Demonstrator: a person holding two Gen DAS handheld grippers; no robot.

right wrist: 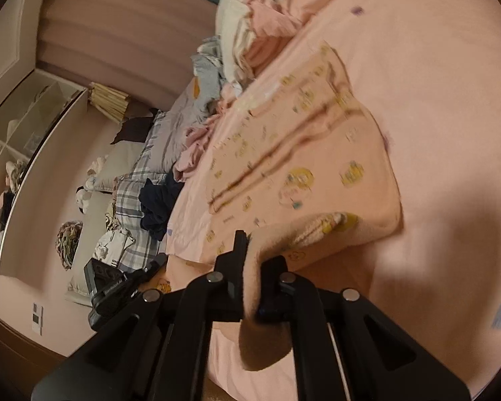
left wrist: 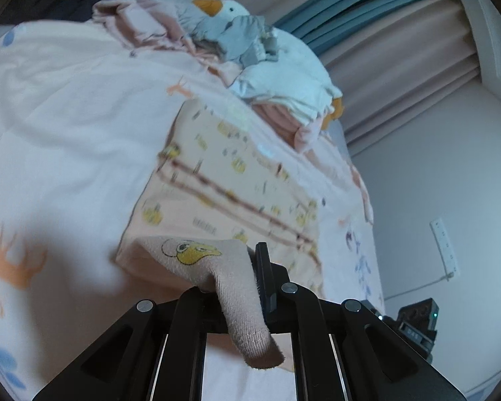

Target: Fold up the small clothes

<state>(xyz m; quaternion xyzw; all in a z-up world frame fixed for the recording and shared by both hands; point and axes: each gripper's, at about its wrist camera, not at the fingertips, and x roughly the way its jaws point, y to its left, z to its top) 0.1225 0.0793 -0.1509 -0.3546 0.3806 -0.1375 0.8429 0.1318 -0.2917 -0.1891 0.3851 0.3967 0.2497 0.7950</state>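
Pinched in my left gripper point(left wrist: 250, 287) is one corner of a peach baby garment point(left wrist: 230, 180) printed with yellow cartoon chicks and brown stripes; my right gripper point(right wrist: 254, 284) clamps another corner. Both jaws are closed on cloth. It lies on the bed point(left wrist: 66, 107).

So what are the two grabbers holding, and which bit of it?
Both hold the same small pink printed garment. The left gripper pinches a near edge corner; the right gripper pinches the other near corner. The rest lies on the bed.
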